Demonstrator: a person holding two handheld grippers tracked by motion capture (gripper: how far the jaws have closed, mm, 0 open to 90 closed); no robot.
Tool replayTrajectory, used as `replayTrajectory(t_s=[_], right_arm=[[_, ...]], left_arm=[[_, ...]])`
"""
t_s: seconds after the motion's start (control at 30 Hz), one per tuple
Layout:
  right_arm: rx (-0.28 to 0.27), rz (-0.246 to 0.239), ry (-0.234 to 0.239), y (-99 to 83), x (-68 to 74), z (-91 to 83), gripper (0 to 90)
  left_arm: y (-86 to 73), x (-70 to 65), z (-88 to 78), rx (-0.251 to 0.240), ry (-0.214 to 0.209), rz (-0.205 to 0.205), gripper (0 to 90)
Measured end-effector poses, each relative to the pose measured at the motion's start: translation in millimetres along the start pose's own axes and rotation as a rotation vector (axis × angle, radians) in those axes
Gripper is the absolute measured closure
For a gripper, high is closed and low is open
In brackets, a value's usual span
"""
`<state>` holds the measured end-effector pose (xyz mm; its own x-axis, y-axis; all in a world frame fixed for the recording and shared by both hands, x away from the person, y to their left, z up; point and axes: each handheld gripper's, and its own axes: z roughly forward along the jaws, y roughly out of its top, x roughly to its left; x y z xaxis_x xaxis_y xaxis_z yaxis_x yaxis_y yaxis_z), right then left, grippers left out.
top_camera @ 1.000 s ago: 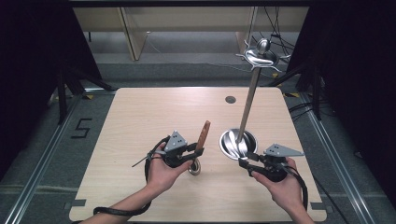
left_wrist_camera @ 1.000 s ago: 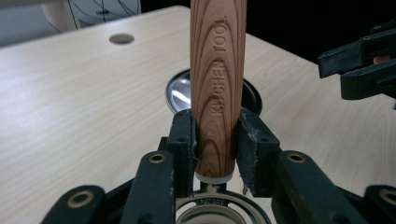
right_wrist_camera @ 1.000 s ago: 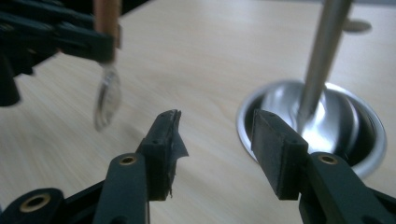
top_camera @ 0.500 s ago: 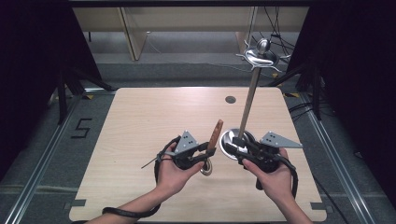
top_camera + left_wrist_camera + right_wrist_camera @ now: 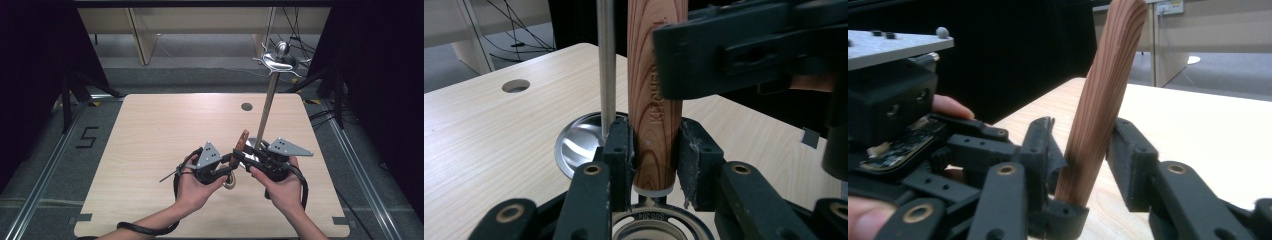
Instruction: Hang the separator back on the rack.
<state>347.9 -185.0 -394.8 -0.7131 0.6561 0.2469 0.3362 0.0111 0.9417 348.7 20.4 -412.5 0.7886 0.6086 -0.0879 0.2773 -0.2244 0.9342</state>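
Two grippers at one wooden handle (image 5: 655,95) lettered "KEYCHER…": left gripper (image 5: 655,150) clamped, right gripper (image 5: 1083,150) closing, not yet pressing.

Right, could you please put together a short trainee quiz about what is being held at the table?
1. True or false: the left gripper is shut on the wooden handle.
2. What stands on the table just beyond that handle? A) a metal stand with a round base B) a mug C) a cardboard box
3. In the high view, where is the table's round hole relative to the stand's pole?
Key: 1 true; 2 A; 3 near the far edge, just left of the pole.
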Motion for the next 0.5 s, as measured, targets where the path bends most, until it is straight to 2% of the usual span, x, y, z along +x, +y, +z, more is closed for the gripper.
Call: replayTrajectory(t_s=[0.03,0.13,0.17,0.27,0.33,0.37,0.4,0.43,0.5], right_arm=[[-0.002,-0.002,-0.003,-0.3,-0.3,0.3,65.8],[0.002,-0.017,-0.014,-0.8,-1.2,-0.2,70.0],[0.002,0.001,-0.005,-0.6,-1.0,-0.8,71.0],[0.005,0.006,-0.001,0.4,-0.2,-2.5,72.8],[0.018,-0.022,0.004,2.0,0.6,-3.8,73.5],[0.025,-0.021,0.003,2.7,1.2,-5.0,73.6],[0.021,-0.044,0.017,3.7,-1.0,-5.5,73.6],[0.021,-0.044,0.017,3.7,-1.0,-5.5,73.6],[0.022,-0.058,0.017,4.6,-2.9,-7.3,73.7]], left_arm=[[0.4,-1.5,0.6,-0.01,-0.003,-0.011,68.1],[1.9,-2.7,0.5,-0.01,0.005,-0.005,68.1],[2.0,-4.1,1.1,-0.013,0.006,-0.01,68.0],[2.3,-5.8,1.9,-0.016,0.007,-0.018,67.9],[2.8,-5.6,3.3,-0.023,-0.003,-0.007,67.6],[3.0,-5.9,3.4,-0.025,-0.005,-0.009,67.5],[3.5,-5.6,3.3,-0.03,-0.015,0.008,67.1],[3.5,-5.6,3.3,-0.03,-0.015,0.008,66.1],[4.5,-4.4,2.6,-0.009,-0.031,0.035,62.6]])
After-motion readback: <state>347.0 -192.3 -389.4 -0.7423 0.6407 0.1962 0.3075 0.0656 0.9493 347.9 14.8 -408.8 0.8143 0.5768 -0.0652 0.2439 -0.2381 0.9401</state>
